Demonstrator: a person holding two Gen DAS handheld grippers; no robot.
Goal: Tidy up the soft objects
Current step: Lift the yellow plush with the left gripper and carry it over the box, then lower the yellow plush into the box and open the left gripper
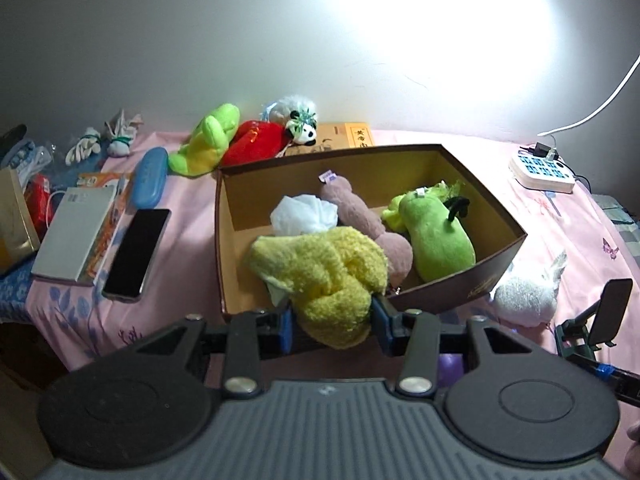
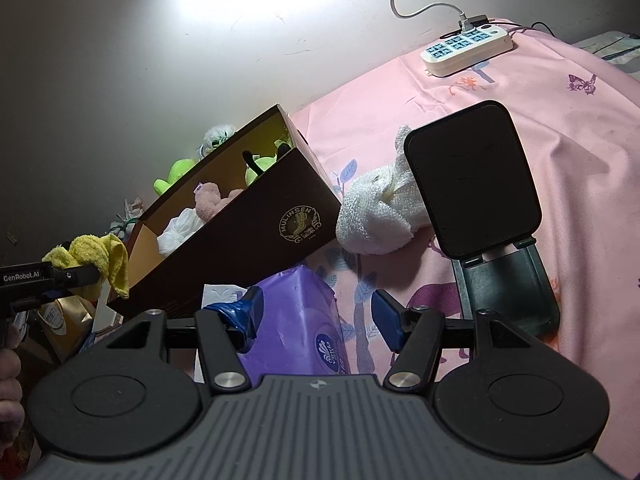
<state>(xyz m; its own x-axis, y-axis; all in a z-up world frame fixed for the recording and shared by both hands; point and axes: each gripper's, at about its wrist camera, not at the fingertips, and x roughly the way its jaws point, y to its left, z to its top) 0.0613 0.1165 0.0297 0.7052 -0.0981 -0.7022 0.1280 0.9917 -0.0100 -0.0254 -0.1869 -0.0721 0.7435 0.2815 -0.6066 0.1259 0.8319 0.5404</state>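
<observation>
Both blue pads of the left gripper [image 1: 331, 322] press into a yellow terry cloth [image 1: 320, 276], which bulges between them and hangs over the near edge of the brown cardboard box [image 1: 460, 288]. From the right wrist view the same cloth droops beside the box's near corner, clear of the bedsheet.

Inside the box lie a pink plush toy [image 1: 360, 216], a green plush toy [image 1: 438, 240] with a black stalk, and a crumpled white cloth [image 1: 304, 214]; more yellow-green plush shows behind the green toy, too bunched to identify. A white towel bundle [image 2: 376, 216] rests outside, touching the box's front wall near its printed emblem.

The right gripper [image 2: 316, 320] has its jaws apart with nothing clamped, above a purple tissue pack [image 2: 296, 328] whose lower half the gripper body hides. A black phone stand [image 2: 480, 200] covers part of the towel bundle.
</observation>
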